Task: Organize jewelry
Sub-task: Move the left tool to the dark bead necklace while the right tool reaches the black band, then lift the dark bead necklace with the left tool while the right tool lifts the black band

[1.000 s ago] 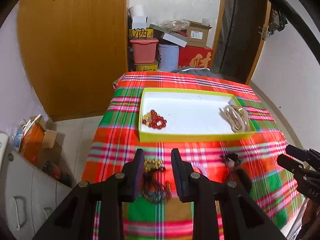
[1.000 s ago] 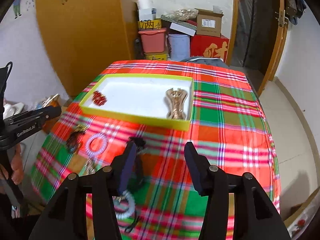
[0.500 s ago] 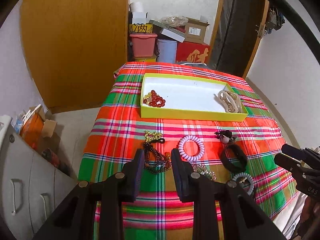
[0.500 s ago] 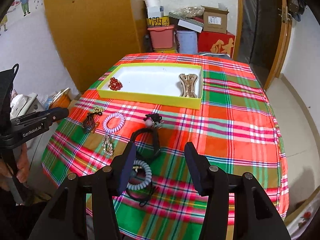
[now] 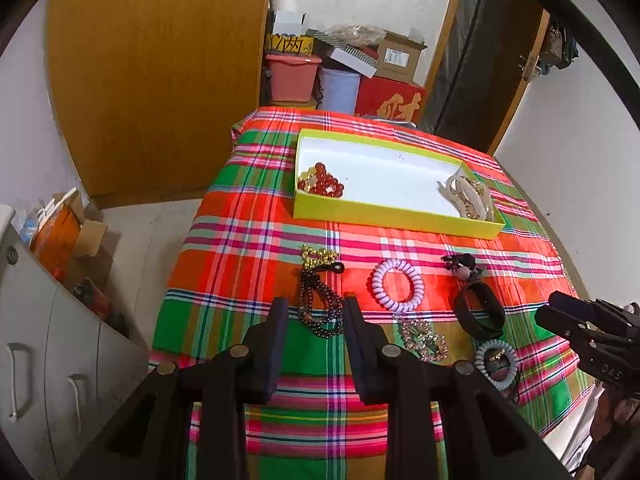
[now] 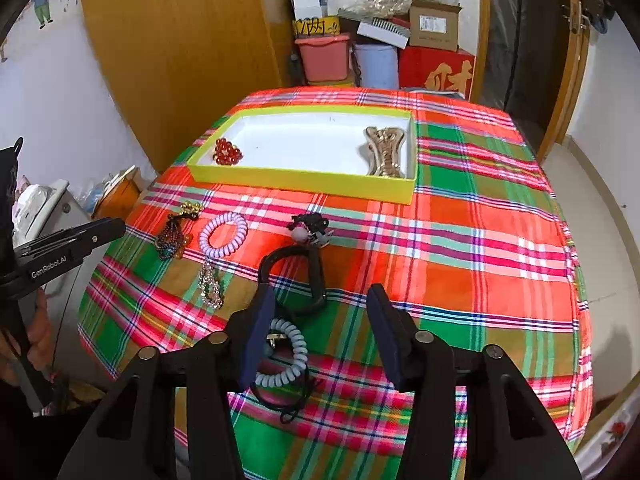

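On the plaid cloth lie a dark bead necklace [image 5: 320, 312], a lilac spiral tie [image 5: 397, 285], a black band [image 5: 478, 312], a rhinestone chain [image 5: 424, 338] and a pale blue spiral tie [image 5: 496, 364]. The yellow tray [image 5: 396, 216] holds red beads [image 5: 320, 184] and a cream-gold piece [image 5: 468, 196]. My left gripper [image 5: 316, 312] hovers over the dark necklace, jaws opening, gripping nothing. My right gripper [image 6: 320, 300] hangs above the black band [image 6: 316, 276] and pale blue tie [image 6: 292, 360], jaws closing, with nothing pressed between them.
A black beaded clip [image 6: 310, 226] and gold beads [image 5: 318, 256] lie nearer the tray. Boxes and buckets [image 5: 320, 76] are stacked behind the table beside a wooden wardrobe [image 5: 160, 80]. A white cabinet [image 5: 40, 340] stands at the left. A hand [image 6: 36, 332] holds the left gripper.
Both cameras have drawn back from the tray, so the loose jewelry on the near cloth has come fully into view. The left jaws stand a little wider.
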`<action>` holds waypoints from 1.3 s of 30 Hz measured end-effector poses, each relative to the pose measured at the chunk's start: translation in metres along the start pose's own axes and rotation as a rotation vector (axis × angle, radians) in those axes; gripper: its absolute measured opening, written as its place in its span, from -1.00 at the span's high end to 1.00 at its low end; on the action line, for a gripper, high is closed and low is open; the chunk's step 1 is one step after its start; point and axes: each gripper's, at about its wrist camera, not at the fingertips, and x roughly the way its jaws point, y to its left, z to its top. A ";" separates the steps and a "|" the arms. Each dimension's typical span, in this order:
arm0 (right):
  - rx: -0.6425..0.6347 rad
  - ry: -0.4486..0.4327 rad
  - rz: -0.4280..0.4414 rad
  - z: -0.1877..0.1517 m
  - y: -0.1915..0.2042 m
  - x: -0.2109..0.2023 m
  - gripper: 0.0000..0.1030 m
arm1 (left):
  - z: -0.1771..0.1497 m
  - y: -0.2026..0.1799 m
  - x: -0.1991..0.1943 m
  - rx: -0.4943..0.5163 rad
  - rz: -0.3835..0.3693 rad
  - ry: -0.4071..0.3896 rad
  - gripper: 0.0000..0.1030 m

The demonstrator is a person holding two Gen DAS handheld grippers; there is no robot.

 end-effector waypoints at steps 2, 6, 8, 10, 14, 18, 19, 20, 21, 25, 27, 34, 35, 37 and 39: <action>-0.001 0.015 0.006 0.001 0.000 0.007 0.11 | -0.001 0.003 0.006 -0.009 -0.001 0.010 0.29; 0.001 0.053 0.012 0.003 -0.001 0.026 0.17 | -0.002 0.007 0.020 -0.021 -0.005 0.038 0.29; -0.003 0.066 0.011 0.005 -0.001 0.033 0.19 | -0.002 0.009 0.030 -0.020 -0.001 0.052 0.29; -0.007 0.075 0.011 0.006 -0.001 0.039 0.20 | -0.001 0.009 0.038 -0.014 0.001 0.062 0.29; -0.018 0.097 0.008 0.009 0.000 0.050 0.22 | 0.000 0.009 0.056 -0.015 0.008 0.082 0.29; -0.030 0.120 0.000 0.010 0.000 0.062 0.29 | 0.000 0.007 0.067 -0.009 0.022 0.081 0.29; -0.033 0.123 -0.002 0.010 0.000 0.063 0.31 | 0.000 0.005 0.068 0.004 0.030 0.080 0.29; -0.038 0.127 -0.007 0.010 0.000 0.065 0.32 | -0.001 0.003 0.068 0.015 0.040 0.073 0.29; -0.044 0.130 -0.014 0.010 0.001 0.068 0.36 | -0.002 0.001 0.068 0.028 0.054 0.067 0.31; -0.067 0.130 -0.044 0.010 0.004 0.071 0.53 | -0.005 -0.008 0.069 0.064 0.066 0.058 0.79; -0.070 0.126 -0.046 0.010 0.004 0.072 0.66 | -0.007 -0.015 0.069 0.107 0.104 0.045 0.85; -0.057 0.121 -0.040 0.009 0.003 0.068 0.76 | -0.007 -0.013 0.067 0.083 0.059 0.049 0.88; -0.055 0.117 -0.040 0.009 0.002 0.066 0.76 | -0.007 -0.011 0.065 0.079 0.053 0.049 0.88; -0.048 0.108 -0.041 0.008 0.000 0.061 0.76 | -0.008 -0.010 0.060 0.071 0.038 0.048 0.89; -0.041 0.097 -0.041 0.008 -0.001 0.054 0.76 | -0.008 -0.010 0.055 0.068 0.029 0.043 0.89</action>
